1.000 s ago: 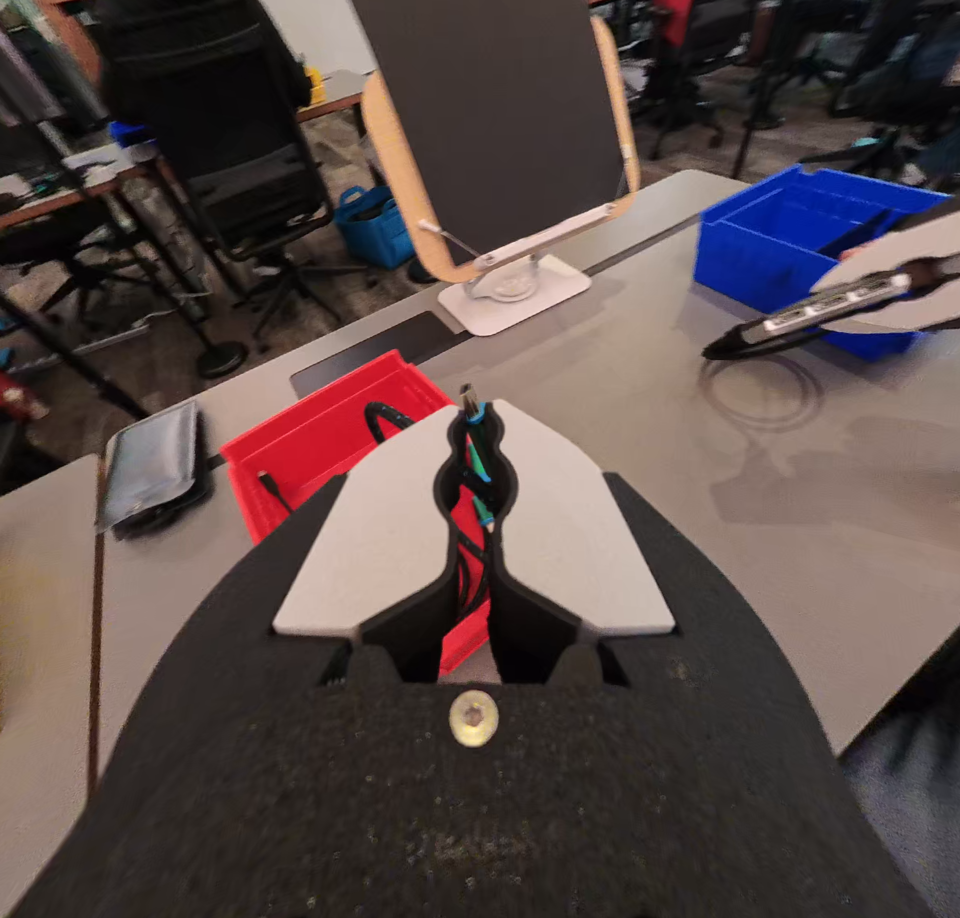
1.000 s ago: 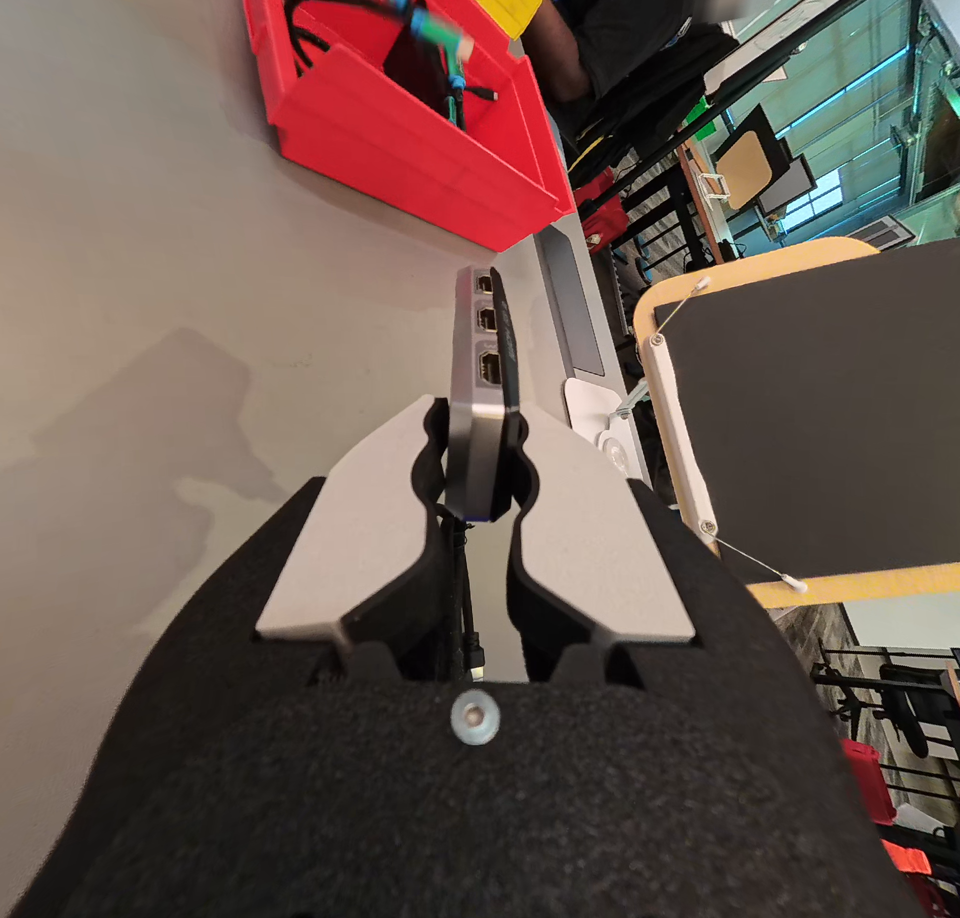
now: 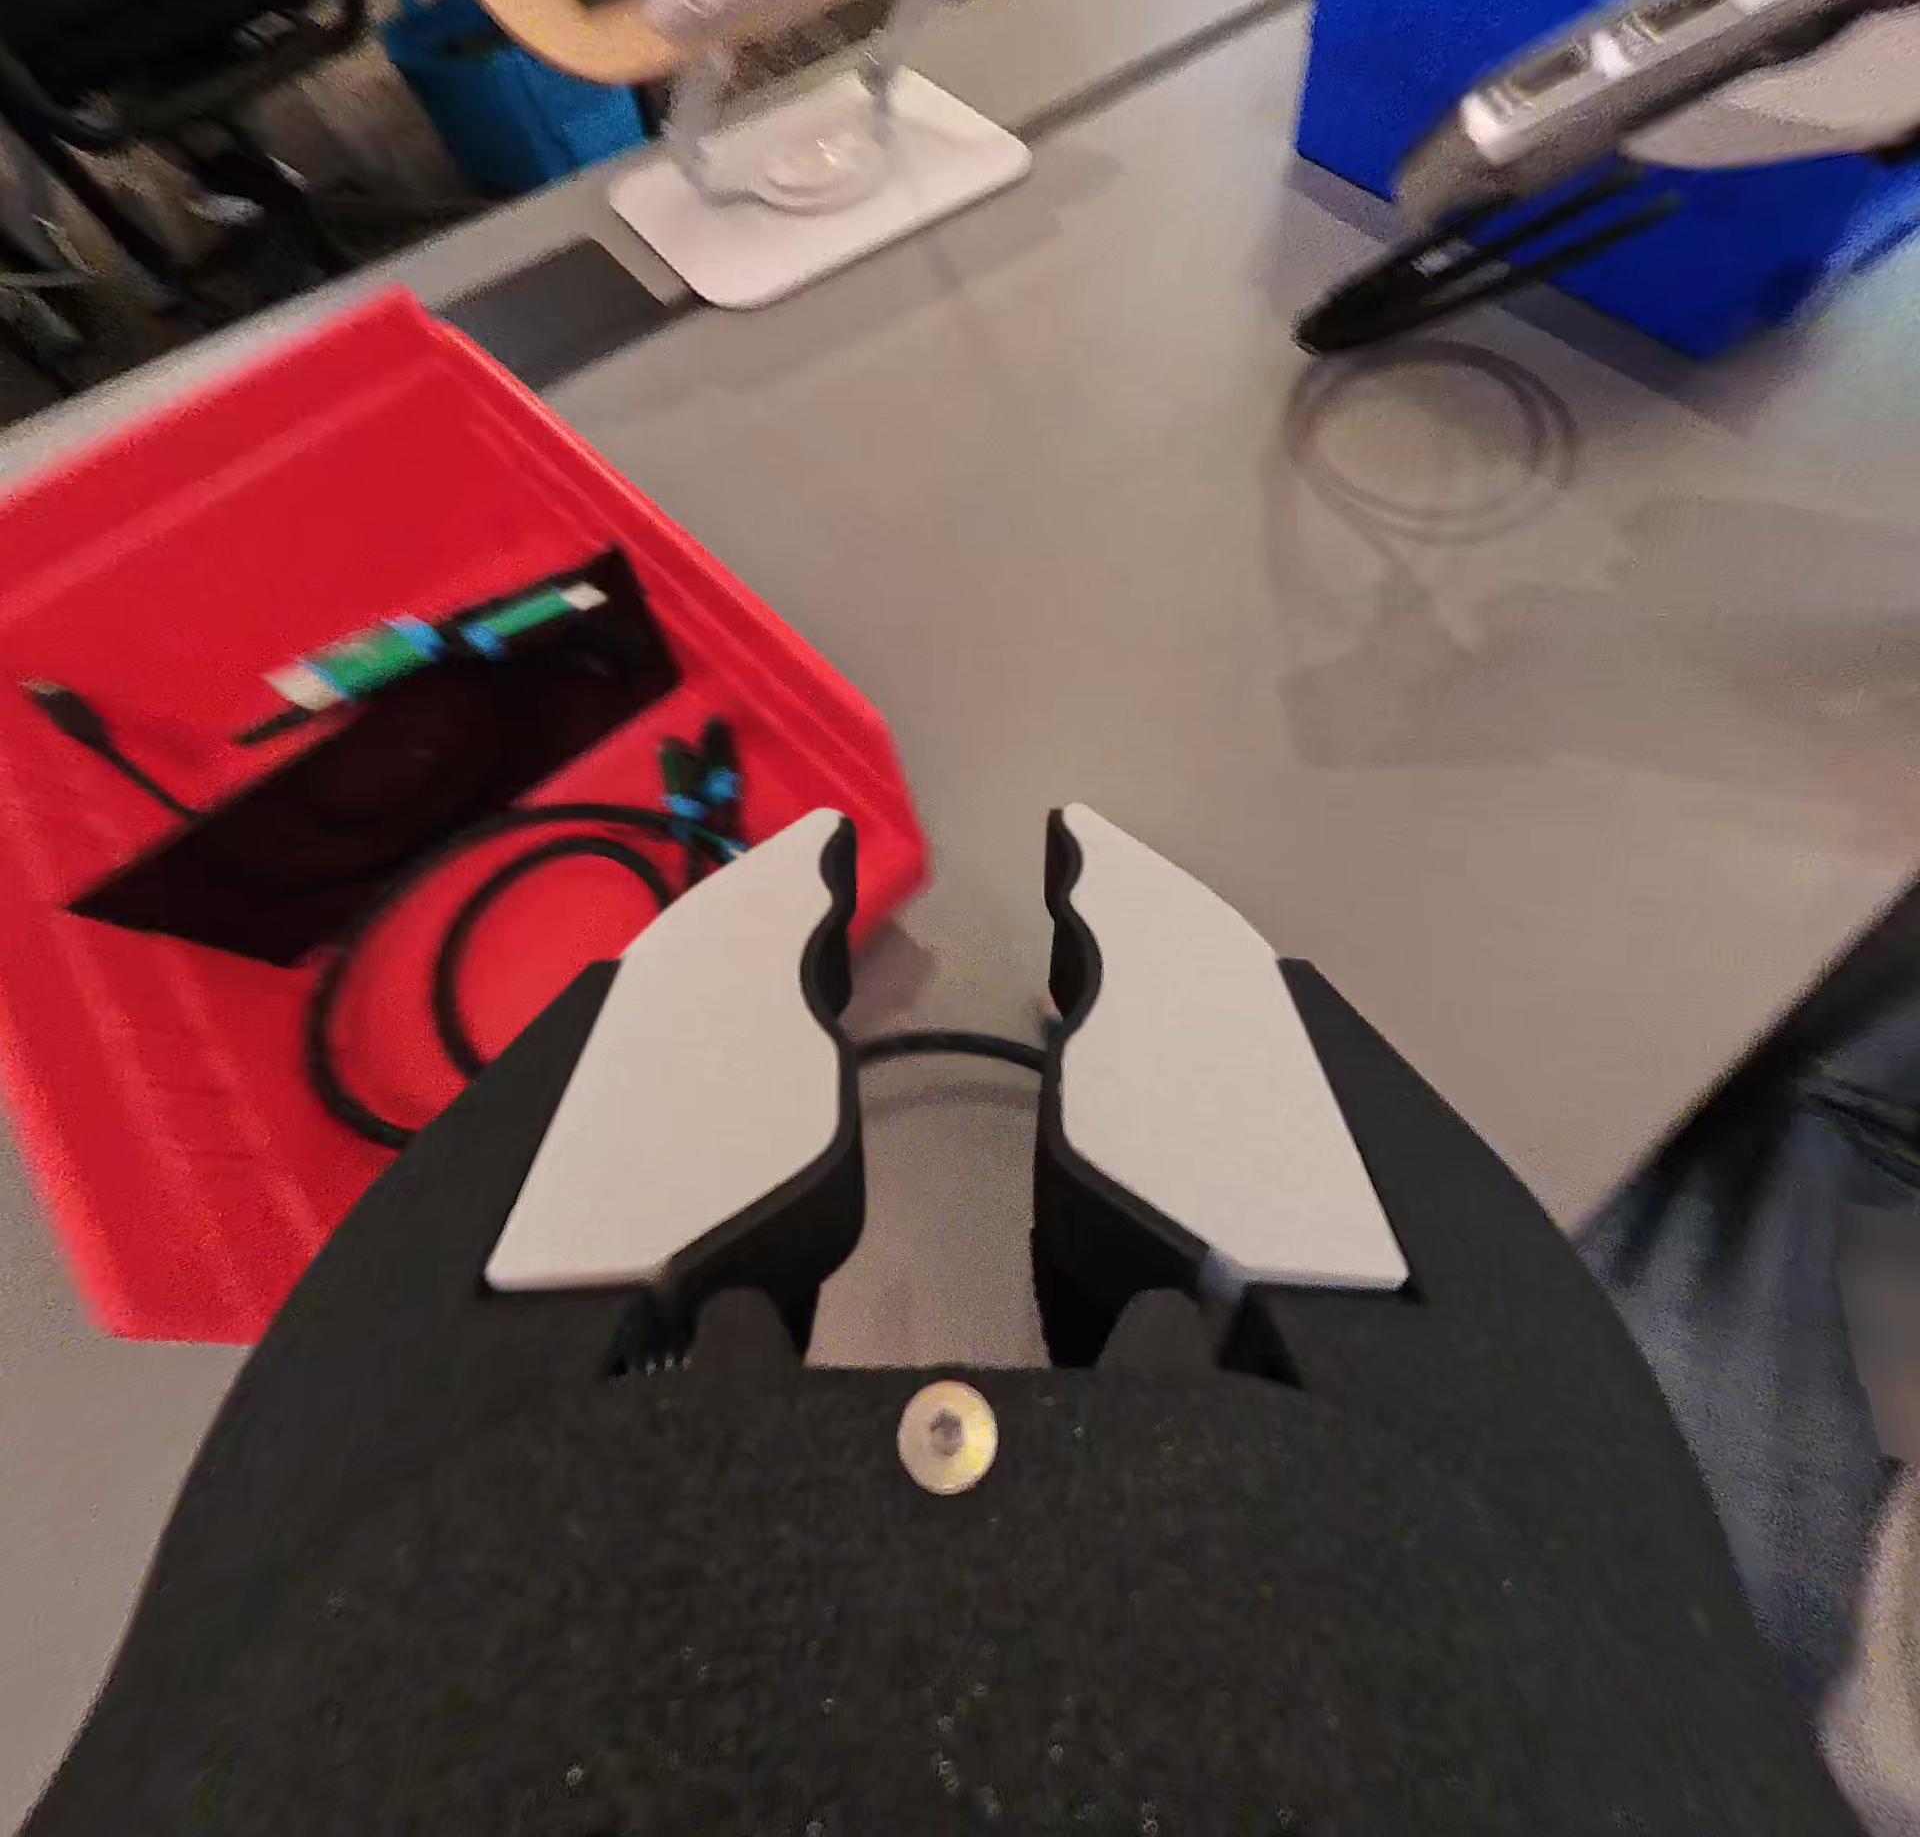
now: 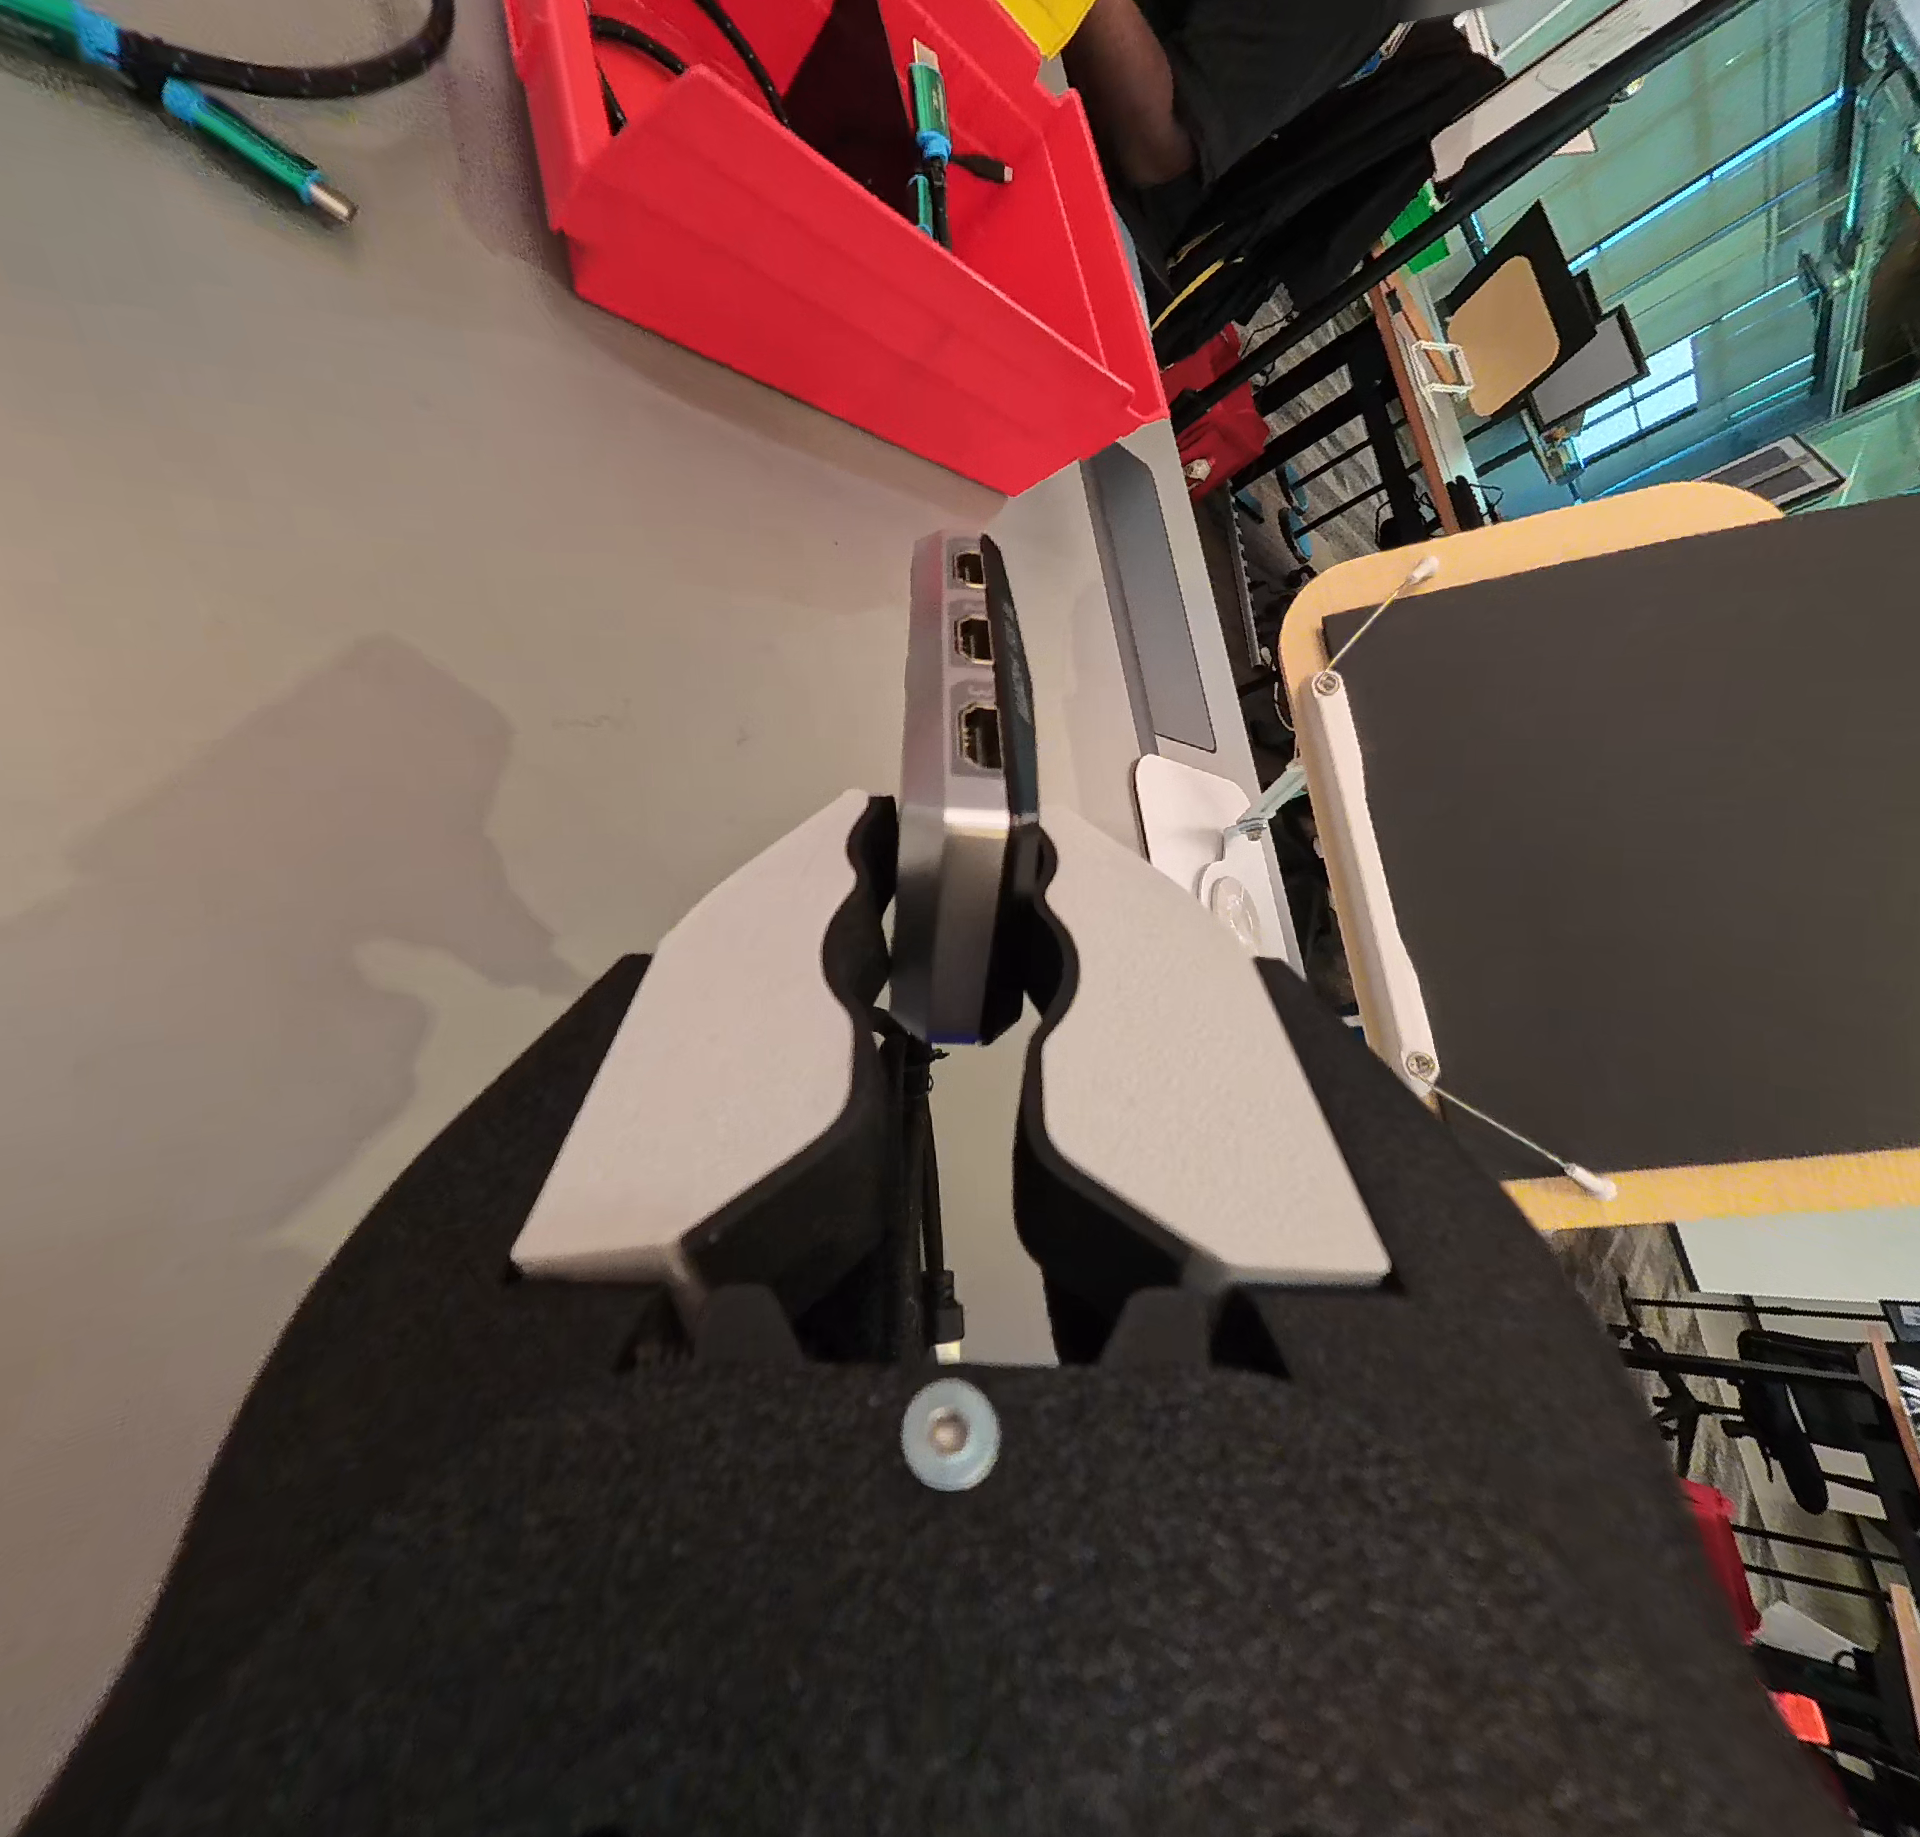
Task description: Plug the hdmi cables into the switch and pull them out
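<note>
The grey switch (image 4: 956,748) stands clenched edge-on in the right tongs (image 4: 951,852), its row of three ports facing out, none with a plug in it; a thin black lead (image 4: 920,1216) trails from its lower end back between the fingers. In the left wrist view the same switch (image 3: 1621,52) shows blurred at 1 o'clock, held above the grey bench (image 3: 1143,561) in front of a blue bin (image 3: 1455,52). The left tongs (image 3: 948,842) are released, jaws apart with nothing between them, over the bench edge beside a red bin (image 3: 395,457) at 10 o'clock. One HDMI cable (image 4: 218,125), with a green plug shell and blue bands, lies on the bench at 11 o'clock in the right wrist view; a second green plug (image 4: 928,114) stands inside the red bin with coiled black cable (image 3: 499,914) and a dark flat pouch (image 3: 384,779). A wood-rimmed dark panel on a white stand (image 4: 1621,852) sits at 3 o'clock.
</note>
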Available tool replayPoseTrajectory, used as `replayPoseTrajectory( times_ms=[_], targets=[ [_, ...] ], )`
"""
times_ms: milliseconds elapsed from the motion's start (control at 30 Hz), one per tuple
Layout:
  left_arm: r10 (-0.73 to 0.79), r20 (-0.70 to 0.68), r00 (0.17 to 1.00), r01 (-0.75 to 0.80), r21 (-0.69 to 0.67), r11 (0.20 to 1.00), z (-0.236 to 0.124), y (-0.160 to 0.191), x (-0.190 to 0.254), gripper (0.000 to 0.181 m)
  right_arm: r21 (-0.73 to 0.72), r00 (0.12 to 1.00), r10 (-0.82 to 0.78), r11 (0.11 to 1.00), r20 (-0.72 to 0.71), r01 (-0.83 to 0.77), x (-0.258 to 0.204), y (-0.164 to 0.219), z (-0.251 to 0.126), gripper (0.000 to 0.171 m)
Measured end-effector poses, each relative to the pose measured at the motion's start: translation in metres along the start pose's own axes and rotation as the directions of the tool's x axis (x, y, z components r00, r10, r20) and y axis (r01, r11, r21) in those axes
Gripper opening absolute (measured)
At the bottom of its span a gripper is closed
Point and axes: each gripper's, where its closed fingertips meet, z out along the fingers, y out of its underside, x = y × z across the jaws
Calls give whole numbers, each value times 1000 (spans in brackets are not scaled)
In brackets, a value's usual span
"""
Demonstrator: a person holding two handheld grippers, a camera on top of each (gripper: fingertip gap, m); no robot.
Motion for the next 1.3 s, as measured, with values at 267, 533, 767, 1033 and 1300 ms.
replayPoseTrajectory(
  times_ms=[267,533,767,1033,1300],
  targets=[
    [314,4,949,-306,-217,927,85,-12,-116,47,-5,1000,-2,1000,-2,2,1,-1,0,22],
    [527,-33,849,-491,-418,764,139,19,-152,30,1,1000,26,1000,-1,-26,2,5,-3,22],
    [619,49,784,-549,-410,728,120,-2,-153,17,-2,999,40,999,-1,-40,4,11,-3,22],
    [457,-43,888,-458,-147,876,30,-53,-92,16,-6,1000,29,1000,-4,-29,4,9,-5,22],
    [610,-185,771,-626,-397,671,44,31,-81,17,-8,1000,15,1000,1,-15,3,5,-1,22]
  ],
)
